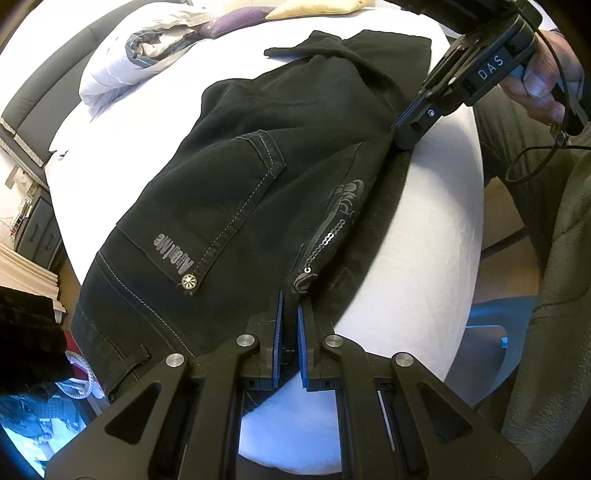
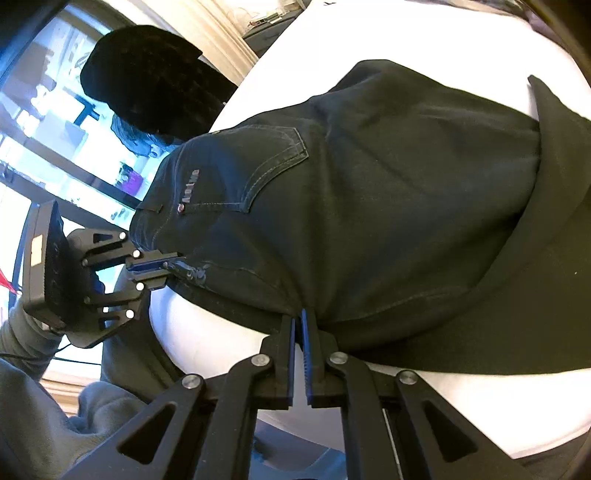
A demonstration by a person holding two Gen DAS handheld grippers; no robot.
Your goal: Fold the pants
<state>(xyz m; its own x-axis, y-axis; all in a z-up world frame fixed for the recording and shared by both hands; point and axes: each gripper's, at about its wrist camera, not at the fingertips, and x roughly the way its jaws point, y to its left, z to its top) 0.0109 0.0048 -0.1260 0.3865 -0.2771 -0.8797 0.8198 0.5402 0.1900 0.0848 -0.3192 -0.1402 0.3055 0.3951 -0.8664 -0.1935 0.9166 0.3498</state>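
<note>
Right gripper (image 2: 298,325) at bottom centre, jaws clamped on the near edge of the black pants (image 2: 369,206), which spread ahead over the white bed (image 2: 480,406). Off to its left, the left gripper (image 2: 173,266) pinches the waistband end, a grey sleeve (image 2: 40,398) behind it.

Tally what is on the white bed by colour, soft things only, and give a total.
Black: 1, the pants, gripped at the near edge by the left gripper and the right gripper
White and grey: 1, the bundled duvet
Purple: 1, the cushion
Pale yellow: 1, the cushion
Total: 4
</note>
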